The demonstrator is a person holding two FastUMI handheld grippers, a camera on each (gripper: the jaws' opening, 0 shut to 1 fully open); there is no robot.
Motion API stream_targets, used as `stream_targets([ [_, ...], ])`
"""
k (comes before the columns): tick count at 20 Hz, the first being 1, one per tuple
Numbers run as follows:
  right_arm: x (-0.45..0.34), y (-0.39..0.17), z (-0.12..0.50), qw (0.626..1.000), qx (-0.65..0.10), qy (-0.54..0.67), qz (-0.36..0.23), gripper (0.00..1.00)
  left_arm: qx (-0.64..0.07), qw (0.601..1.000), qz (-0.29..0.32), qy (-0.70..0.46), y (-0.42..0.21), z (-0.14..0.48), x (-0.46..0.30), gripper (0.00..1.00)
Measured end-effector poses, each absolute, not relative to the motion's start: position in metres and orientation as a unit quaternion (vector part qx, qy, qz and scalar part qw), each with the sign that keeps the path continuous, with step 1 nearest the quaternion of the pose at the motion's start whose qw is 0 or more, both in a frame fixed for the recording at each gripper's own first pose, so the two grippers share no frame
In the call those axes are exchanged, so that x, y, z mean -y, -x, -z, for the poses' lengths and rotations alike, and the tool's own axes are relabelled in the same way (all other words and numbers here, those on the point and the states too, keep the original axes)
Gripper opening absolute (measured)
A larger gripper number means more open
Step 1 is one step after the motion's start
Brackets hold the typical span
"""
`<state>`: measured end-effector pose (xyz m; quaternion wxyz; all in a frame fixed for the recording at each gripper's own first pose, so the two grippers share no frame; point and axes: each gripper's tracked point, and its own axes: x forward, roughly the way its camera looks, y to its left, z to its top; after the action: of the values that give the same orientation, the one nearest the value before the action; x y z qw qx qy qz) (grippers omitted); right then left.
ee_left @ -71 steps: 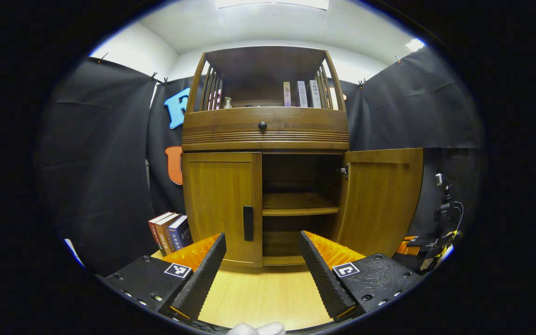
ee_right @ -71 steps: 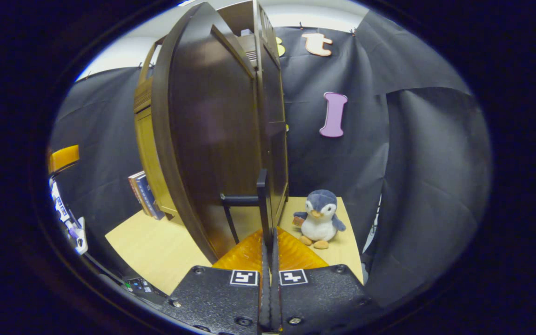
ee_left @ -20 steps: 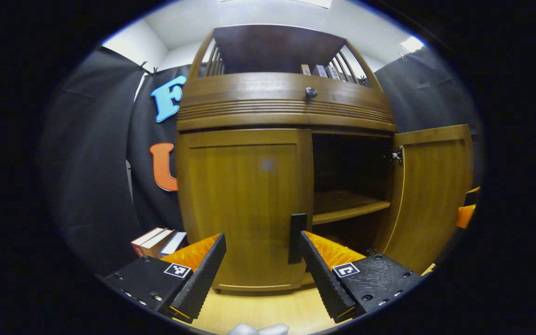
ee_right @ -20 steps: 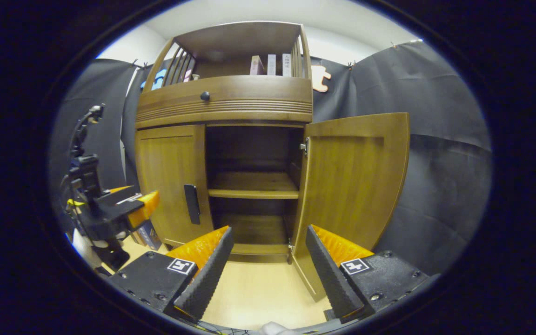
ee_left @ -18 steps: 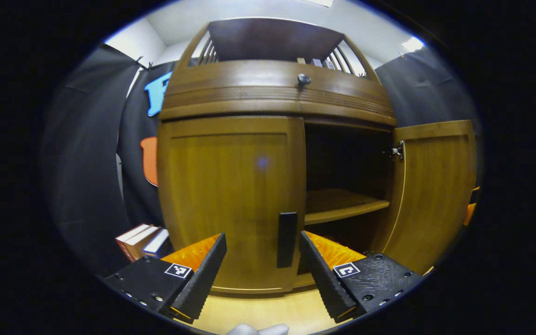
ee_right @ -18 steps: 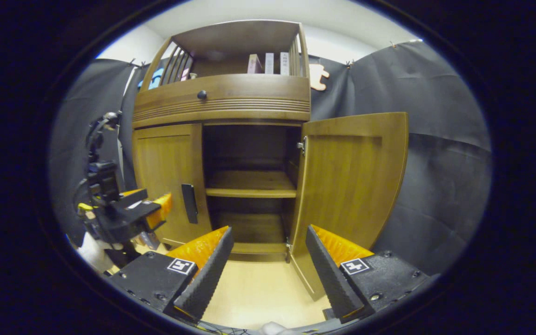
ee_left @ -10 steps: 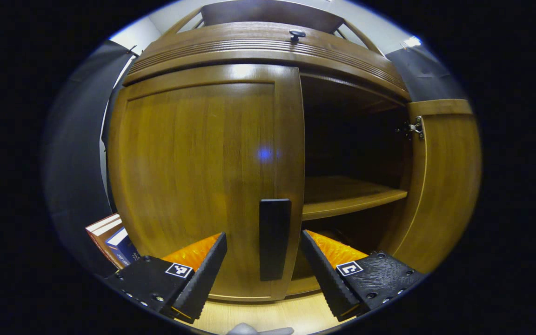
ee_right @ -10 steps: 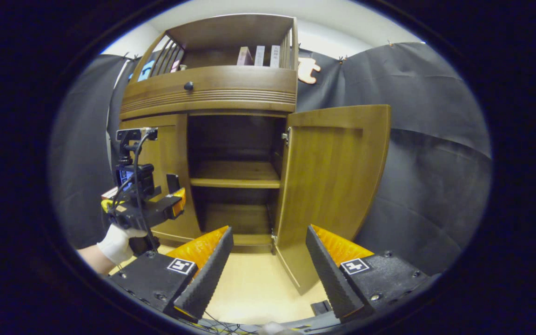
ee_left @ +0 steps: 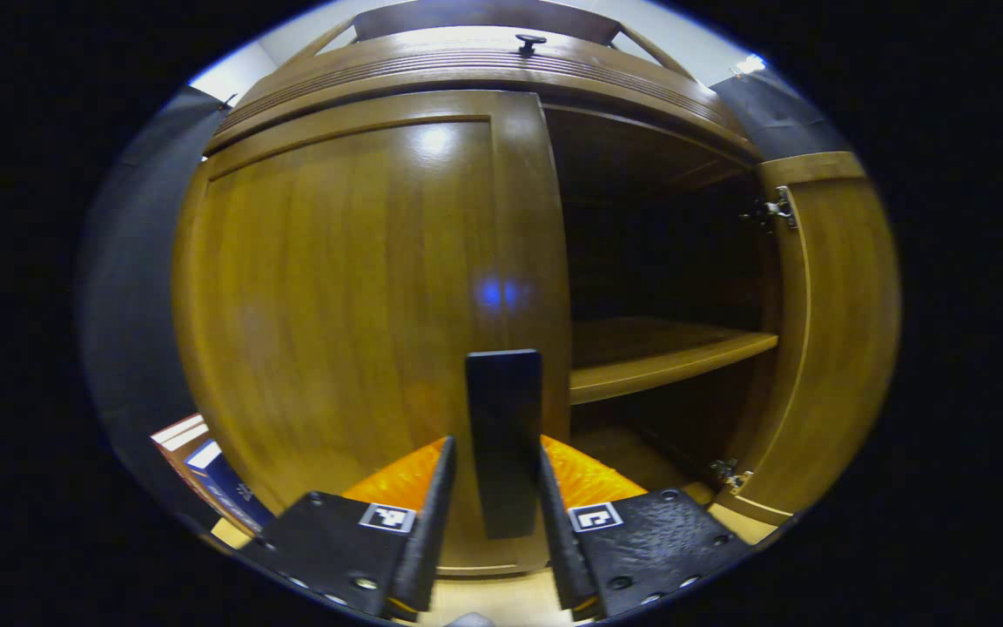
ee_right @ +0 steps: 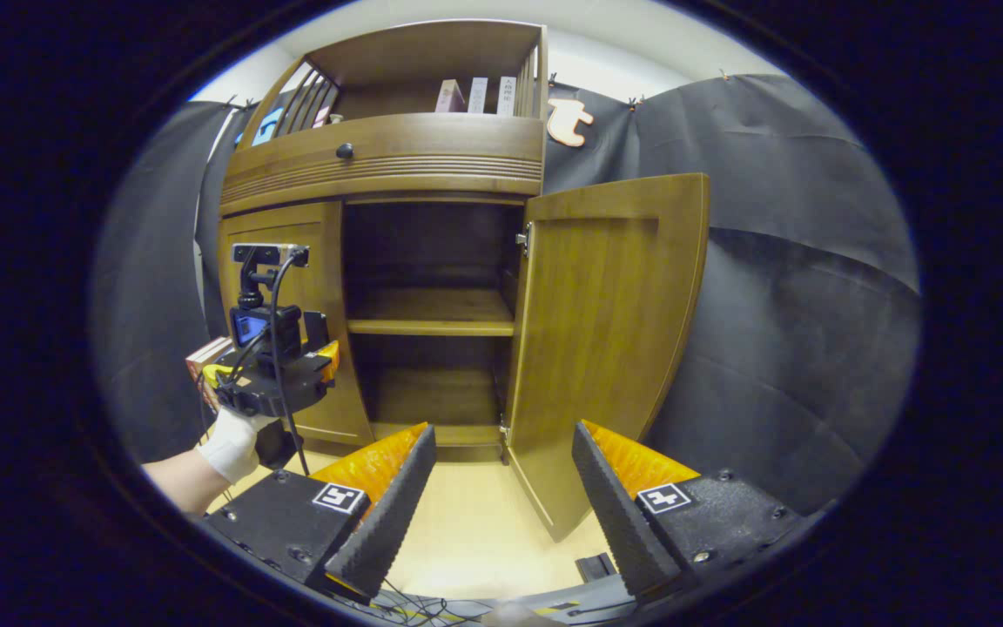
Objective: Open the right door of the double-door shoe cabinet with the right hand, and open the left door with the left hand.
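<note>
The shoe cabinet's left door (ee_left: 336,287) stands closed right in front of the left gripper view. My left gripper (ee_left: 495,448) is shut on that door's black upright handle (ee_left: 504,409), one finger against each side. The right door (ee_left: 832,331) is swung wide open, showing the dark inside and a shelf (ee_left: 667,357). In the right gripper view my right gripper (ee_right: 504,431) hangs open and holds nothing, a little way back from the open right door (ee_right: 606,348). Farther left there, the left gripper (ee_right: 292,374) and its gloved hand (ee_right: 227,444) sit at the closed left door (ee_right: 279,222).
A drawer with a round knob (ee_right: 345,151) sits above the doors, and books (ee_right: 475,94) stand on the top shelf. More books (ee_left: 197,444) lean beside the cabinet's left side. The cabinet rests on a light wooden top (ee_right: 475,531); cables (ee_right: 432,601) lie at its near edge.
My left gripper came up to the left door and shut its fingers on the handle. My right gripper let go of the right door earlier, backed away and stays open.
</note>
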<state>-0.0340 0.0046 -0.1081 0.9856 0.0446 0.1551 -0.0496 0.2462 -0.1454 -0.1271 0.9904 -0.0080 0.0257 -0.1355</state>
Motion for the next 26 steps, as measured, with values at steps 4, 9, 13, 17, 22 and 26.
stream_targets([
  [4, -0.003, 0.04, 0.112, 0.985, -0.159, -0.046, 0.051, 0.99, -0.025, 0.99, 0.136, 0.017, -0.25, 0.129, 0.146, 0.29],
  [9, 0.002, 0.047, 0.111, 0.985, -0.159, -0.049, 0.053, 0.99, -0.029, 0.989, 0.141, 0.02, -0.242, 0.129, 0.143, 0.23],
  [13, 0.002, 0.052, 0.11, 0.985, -0.157, -0.049, 0.049, 0.99, -0.029, 0.988, 0.149, 0.019, -0.225, 0.13, 0.138, 0.23],
  [17, 0.0, 0.055, 0.108, 0.986, -0.155, -0.049, 0.041, 0.99, -0.03, 0.988, 0.153, 0.021, -0.201, 0.131, 0.128, 0.23],
  [22, -0.003, 0.057, 0.1, 0.988, -0.146, -0.045, 0.029, 0.99, -0.037, 0.987, 0.154, 0.028, -0.17, 0.133, 0.113, 0.23],
  [26, -0.011, 0.058, 0.101, 0.988, -0.148, -0.042, 0.012, 0.99, -0.033, 0.988, 0.152, 0.019, -0.149, 0.135, 0.097, 0.23],
])
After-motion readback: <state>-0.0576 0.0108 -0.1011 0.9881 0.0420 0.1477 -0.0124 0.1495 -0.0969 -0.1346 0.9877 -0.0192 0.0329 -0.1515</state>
